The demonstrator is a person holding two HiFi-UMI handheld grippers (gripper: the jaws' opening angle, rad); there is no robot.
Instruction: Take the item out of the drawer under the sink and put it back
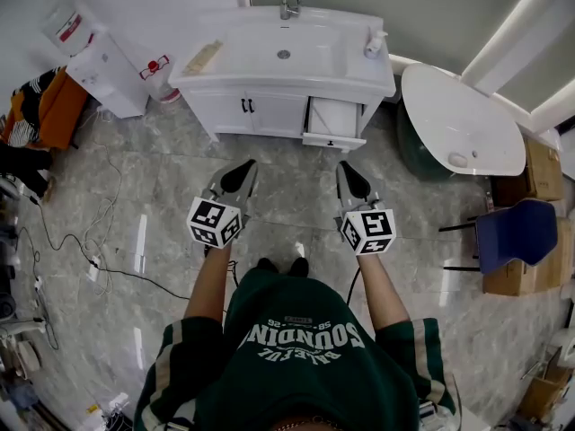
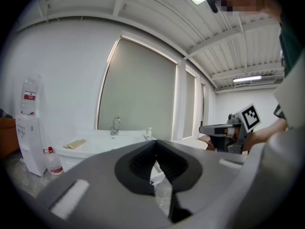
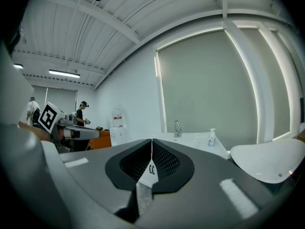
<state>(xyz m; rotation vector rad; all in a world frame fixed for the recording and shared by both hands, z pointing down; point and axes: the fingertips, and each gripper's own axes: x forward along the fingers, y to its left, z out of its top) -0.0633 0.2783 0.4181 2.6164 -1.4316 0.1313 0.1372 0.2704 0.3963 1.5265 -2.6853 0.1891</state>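
Water dispenser (image 1: 94,57) far fwd-left of L claw (image 1: 247,167); round white table (image 1: 463,119) fwd-right of R claw (image 1: 347,169); blue chair (image 1: 517,232) & boxes (image 1: 544,169) further right.

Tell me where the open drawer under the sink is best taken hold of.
Probably by the small dark handle on the front panel of the drawer, coming from the front. It stands pulled out toward the room, its front facing the right gripper, whose fingers are shut.
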